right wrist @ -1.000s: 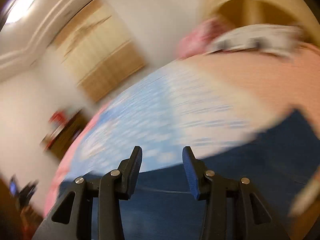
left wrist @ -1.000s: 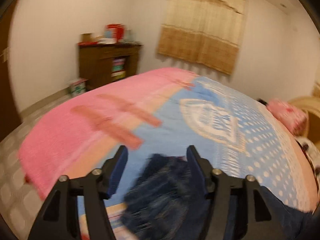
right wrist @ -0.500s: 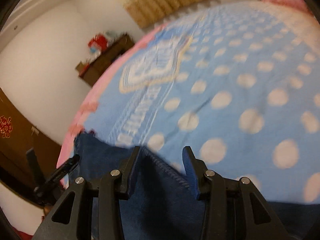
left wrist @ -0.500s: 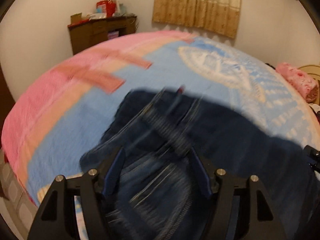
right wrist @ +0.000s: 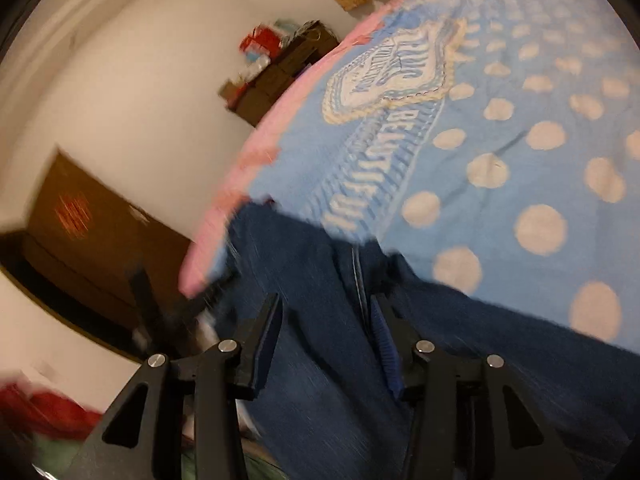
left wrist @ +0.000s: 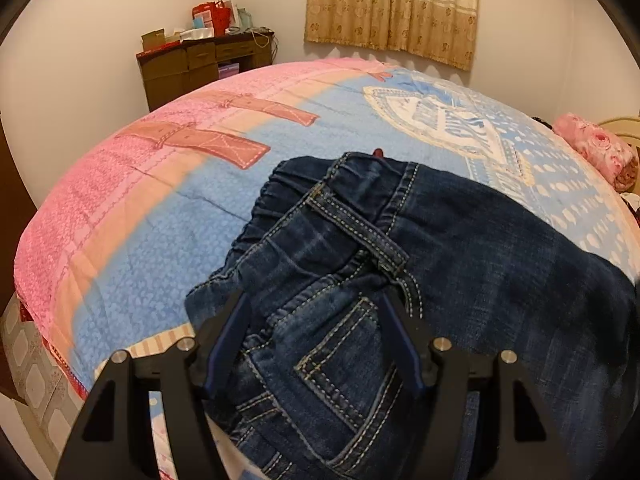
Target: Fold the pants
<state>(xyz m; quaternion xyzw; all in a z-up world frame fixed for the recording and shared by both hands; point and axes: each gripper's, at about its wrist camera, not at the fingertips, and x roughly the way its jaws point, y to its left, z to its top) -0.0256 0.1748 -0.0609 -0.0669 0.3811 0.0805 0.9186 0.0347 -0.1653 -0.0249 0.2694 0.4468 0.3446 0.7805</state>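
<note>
Nearest the left wrist camera, the left claw [left wrist: 316, 340] is standing fairly wide, its two blue-padded fingers [left wrist: 230, 344] straddling the bunched waist end of the dark blue jeans [left wrist: 500, 264]; denim is filling the gap, but whether the pads are actually pressing on it cannot be told. A back pocket with pale stitching is lying right between the fingers, and a belt loop and the gathered elastic waistband are showing just beyond them.

In the right wrist view, which is blurred, the right claw [right wrist: 326, 336] is about half open and its jaws are opening, with smooth jeans [right wrist: 312, 280] fabric and a seam lying between them; the pads are not visibly gripping the cloth.

The jeans are lying spread across the near part of the bed, on a blue and pink bedspread [left wrist: 168, 216] with white dots and a lettered crest.

Farther back, a pink floral pillow [left wrist: 596, 148] is sitting at the right edge of the bed. Beyond the bed, a brown wooden cabinet [left wrist: 200, 68] cluttered with red bags and boxes is standing against the wall, and a beige curtain [left wrist: 394, 8] is hanging beside it.
</note>
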